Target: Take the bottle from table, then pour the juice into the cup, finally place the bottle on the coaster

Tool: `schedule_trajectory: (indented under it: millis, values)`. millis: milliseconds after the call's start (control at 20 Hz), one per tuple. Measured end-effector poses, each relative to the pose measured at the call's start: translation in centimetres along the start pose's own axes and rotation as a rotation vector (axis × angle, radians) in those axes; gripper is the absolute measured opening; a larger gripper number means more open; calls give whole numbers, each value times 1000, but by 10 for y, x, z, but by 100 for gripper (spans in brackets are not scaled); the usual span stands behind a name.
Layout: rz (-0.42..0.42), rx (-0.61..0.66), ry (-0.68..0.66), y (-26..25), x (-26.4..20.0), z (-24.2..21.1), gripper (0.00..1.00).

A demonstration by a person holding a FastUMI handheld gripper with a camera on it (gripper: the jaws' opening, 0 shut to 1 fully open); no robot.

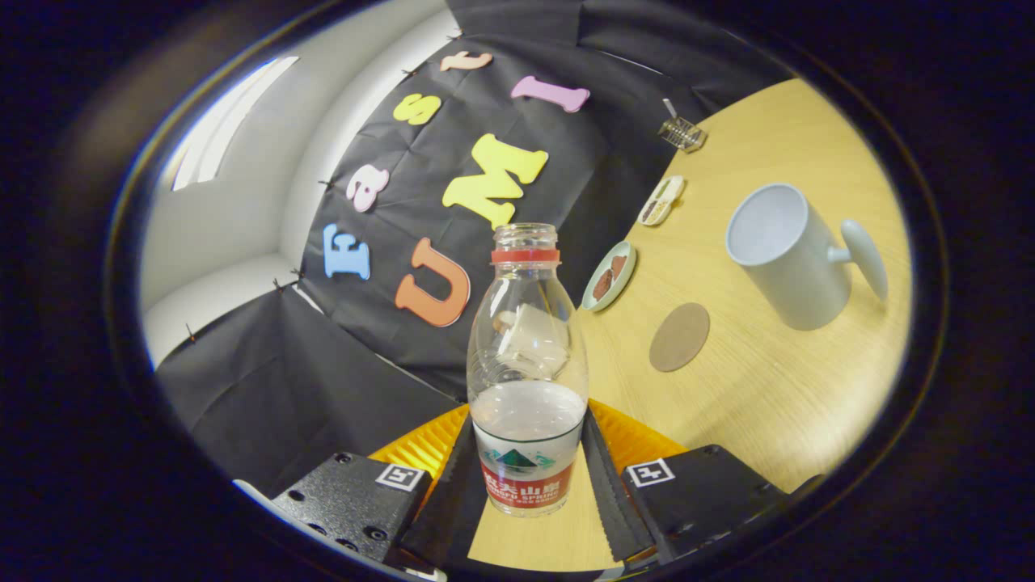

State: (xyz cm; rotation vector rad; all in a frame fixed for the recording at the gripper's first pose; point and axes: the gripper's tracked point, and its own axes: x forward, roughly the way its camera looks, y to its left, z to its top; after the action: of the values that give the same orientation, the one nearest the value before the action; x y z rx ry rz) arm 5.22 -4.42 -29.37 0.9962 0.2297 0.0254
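The bottle (527, 372) stands between the two fingers of the gripper (527, 485), uncapped, with a red neck ring. Its label carries a green mountain emblem over a red band of white writing; the characters are too small to read with confidence. Clear liquid fills roughly the lower third.

Both fingers flank the bottle's base closely. Whether the pads actually press on it cannot be told, since the contact lines are hidden behind the label's edges.

Beyond the fingers, at about 1 o'clock from the bottle, a round brown coaster (679, 336) lies flat on the wooden table (776, 404). Further out at 2 o'clock stands a pale cup (788, 255), handle turned away from the bottle. At 12 to 1 o'clock sit a small green dish (609, 276), an oblong dish (661, 200) and a small wire object (682, 132), contents indistinct.
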Motion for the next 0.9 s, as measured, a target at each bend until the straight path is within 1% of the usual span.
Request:
schedule_trajectory:
  millis: [200,450,750,900]
  values:
    - [3,137,-28,-8,-6,8,76]
    - [-2,279,-65,-13,-10,20,76]
    - [-29,456,-95,-22,-12,35,76]
    - [-58,513,-79,-22,-11,34,76]
